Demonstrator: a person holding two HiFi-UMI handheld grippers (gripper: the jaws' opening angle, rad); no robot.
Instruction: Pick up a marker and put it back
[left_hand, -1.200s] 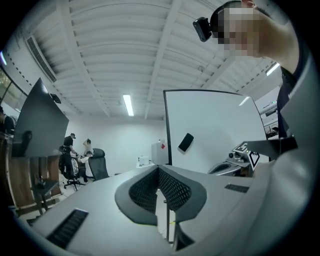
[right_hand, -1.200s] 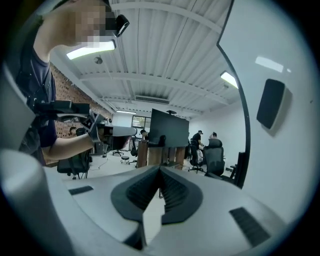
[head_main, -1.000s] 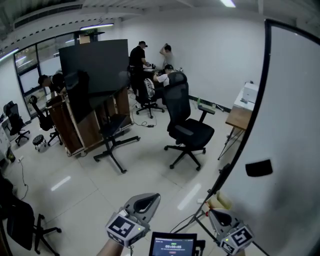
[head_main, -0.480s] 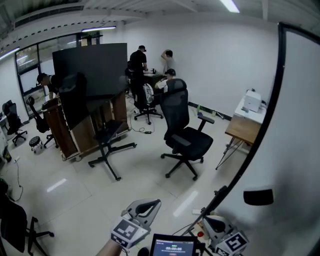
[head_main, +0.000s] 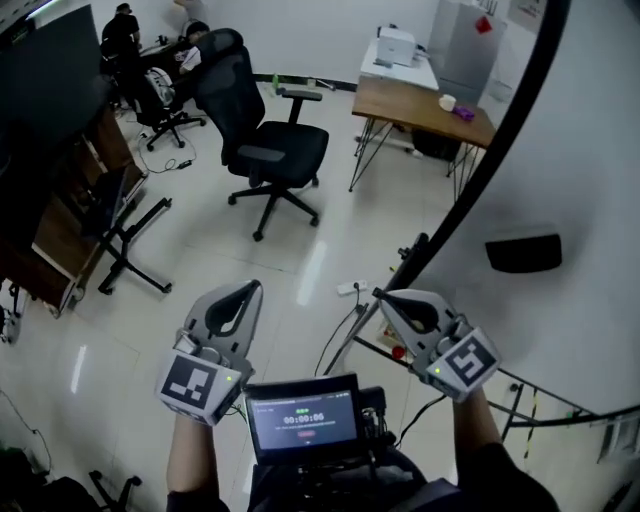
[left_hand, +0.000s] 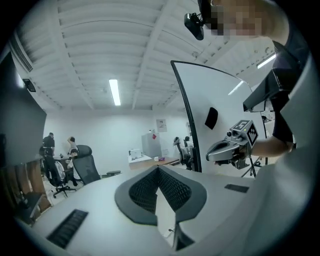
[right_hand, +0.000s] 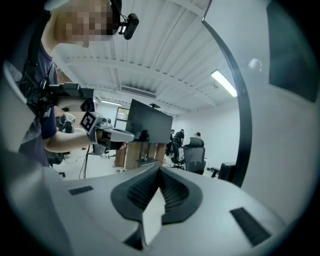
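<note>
**Head view.** Looks steeply down onto a pale tiled floor (head_main: 330, 240). Shows the left hand-held gripper (head_main: 243, 292) and the right hand-held gripper (head_main: 388, 298) side by side at the bottom, above a small screen (head_main: 303, 420). Places a whiteboard (head_main: 590, 150) at the right, with a black eraser (head_main: 522, 252) stuck to it and the right hand-held gripper just beside the board's dark frame. Catches a small red object (head_main: 399, 352) by the board's lower rail, close under the right hand-held gripper. Possibly the marker, but too small to tell; shows no other marker plainly. Leaves an office chair (head_main: 268, 150) and a wooden counter (head_main: 420, 100) well apart, further back.

**Left gripper view.** Shows ribbed dark pads meeting at a point: closed, with nothing between them.

**Right gripper view.** Shows the same: pads pressed together, holding nothing.

**Risks, as a judgement.** Reaching the rail with the jaws closed would likely only nudge the marker and roll it off onto the floor. Working this near the frame could knock the board or its stand. Closing on the red object unconfirmed could mean grasping the wrong thing.
</note>
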